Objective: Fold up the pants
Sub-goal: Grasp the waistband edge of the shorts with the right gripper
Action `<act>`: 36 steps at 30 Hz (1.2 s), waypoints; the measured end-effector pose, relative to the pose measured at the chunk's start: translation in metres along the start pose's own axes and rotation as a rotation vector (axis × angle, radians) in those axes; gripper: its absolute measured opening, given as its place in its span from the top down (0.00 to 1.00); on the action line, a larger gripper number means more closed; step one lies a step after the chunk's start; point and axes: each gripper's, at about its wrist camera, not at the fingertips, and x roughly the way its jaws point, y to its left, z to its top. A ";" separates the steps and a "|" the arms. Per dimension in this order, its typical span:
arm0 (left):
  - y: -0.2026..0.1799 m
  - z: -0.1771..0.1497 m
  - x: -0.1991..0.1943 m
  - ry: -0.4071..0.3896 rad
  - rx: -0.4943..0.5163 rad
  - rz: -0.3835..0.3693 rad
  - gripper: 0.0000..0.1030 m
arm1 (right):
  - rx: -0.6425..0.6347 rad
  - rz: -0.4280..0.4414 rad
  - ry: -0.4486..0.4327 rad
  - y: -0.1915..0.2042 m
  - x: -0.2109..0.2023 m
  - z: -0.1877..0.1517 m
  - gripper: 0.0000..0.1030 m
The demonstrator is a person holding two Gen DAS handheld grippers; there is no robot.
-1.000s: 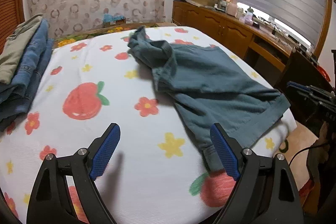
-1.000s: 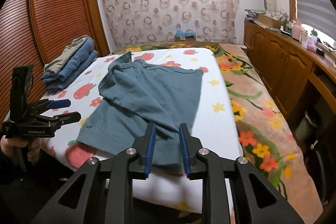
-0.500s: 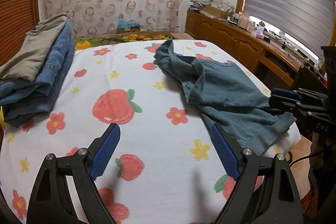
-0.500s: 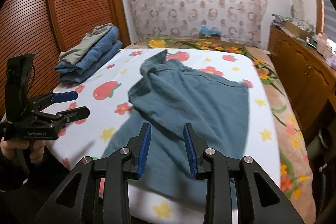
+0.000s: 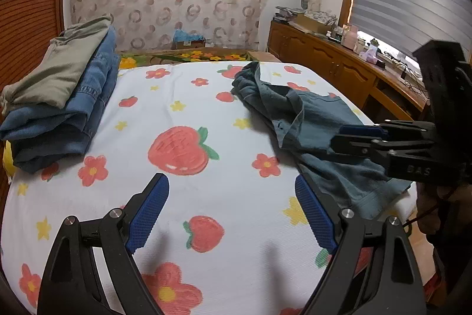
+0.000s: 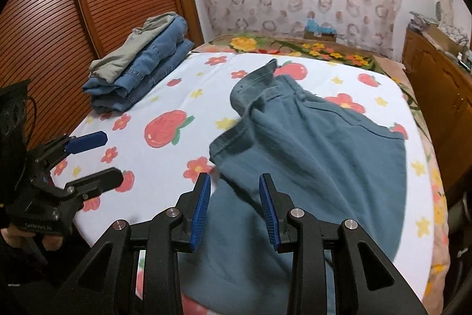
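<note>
Rumpled teal pants [image 6: 309,149] lie on the bed's right half, waistband toward the far end, one layer folded over. They also show in the left wrist view [image 5: 312,126]. My right gripper [image 6: 236,191] is partly open and empty, hovering over the pants' near part. It shows from the side in the left wrist view [image 5: 348,135]. My left gripper [image 5: 231,197] is wide open and empty over the bare sheet, left of the pants. It also shows in the right wrist view [image 6: 91,158].
A white sheet with strawberries and flowers [image 5: 177,149] covers the bed. A stack of folded jeans and olive pants [image 5: 59,96] sits at its far left, by a slatted wooden door [image 6: 88,5]. A wooden cabinet [image 5: 339,70] runs along the right.
My right gripper's jaws have opened wider and it has moved in over the pants. My left gripper has swung left, away from the pants, and stays wide open.
</note>
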 end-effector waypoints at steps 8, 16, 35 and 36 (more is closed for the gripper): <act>0.001 -0.005 0.004 0.010 -0.008 -0.003 0.15 | -0.055 -0.032 0.070 0.000 0.028 0.009 0.63; 0.001 -0.008 0.006 0.020 -0.007 -0.004 0.15 | -0.142 -0.092 0.120 0.015 0.054 0.022 0.63; -0.005 -0.011 0.013 0.036 0.015 -0.009 0.15 | -0.082 -0.034 0.003 0.006 0.023 0.028 0.92; -0.006 -0.011 0.013 0.037 0.017 -0.009 0.15 | -0.080 -0.033 0.002 0.005 0.023 0.027 0.92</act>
